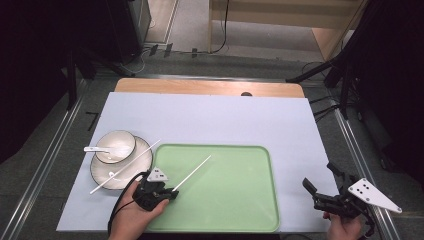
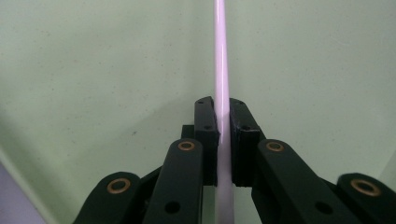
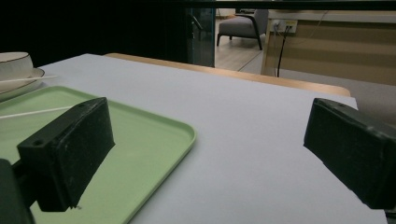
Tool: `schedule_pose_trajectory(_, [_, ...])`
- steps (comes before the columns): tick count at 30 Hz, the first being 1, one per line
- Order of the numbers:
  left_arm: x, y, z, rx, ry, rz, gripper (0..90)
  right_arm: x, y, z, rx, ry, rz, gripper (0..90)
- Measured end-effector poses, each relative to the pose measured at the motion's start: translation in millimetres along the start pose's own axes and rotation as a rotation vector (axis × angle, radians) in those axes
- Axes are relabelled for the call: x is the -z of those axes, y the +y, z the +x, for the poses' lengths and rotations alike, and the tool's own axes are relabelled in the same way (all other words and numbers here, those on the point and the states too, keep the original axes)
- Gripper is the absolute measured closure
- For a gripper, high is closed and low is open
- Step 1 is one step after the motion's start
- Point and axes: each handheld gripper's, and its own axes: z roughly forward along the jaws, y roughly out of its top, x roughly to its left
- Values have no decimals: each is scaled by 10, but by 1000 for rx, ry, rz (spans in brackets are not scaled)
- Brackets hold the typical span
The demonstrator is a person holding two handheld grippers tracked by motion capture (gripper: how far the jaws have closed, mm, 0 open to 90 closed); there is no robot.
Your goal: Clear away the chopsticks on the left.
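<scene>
Two grippers at work over a wooden table w/ a pale lilac-grey sheet on it. Biggest thing on the sheet is a mint green rectangular plastic tray, then a white round saucer w/ dark rim at its left carrying a white bowl and a small white spoon. One thin white chopstick lies across the saucer. Left gripper has its jaws closed tight on the other thin white chopstick, low over the tray's left part. Right gripper sits off the tray's right edge, jaws wide apart, holding nothing. Imo it's mid-placing: next needs lowering and letting go, then the 2nd stick prob.
</scene>
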Motion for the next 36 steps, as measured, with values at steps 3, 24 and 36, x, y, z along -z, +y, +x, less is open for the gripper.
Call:
schedule_pose_trajectory(3, [2,-3,-20,-15,15,0,850,1,1,4,0,0,0,18])
schedule_pose_trajectory(24, [-21,189,-124,-40,-63,-104,900,-21,-4,-5,1,6,1,18])
schedule_pose_trajectory(36, [-359,341,-147,-18,38,-91,900,-32,-7,8,1,6,8,18])
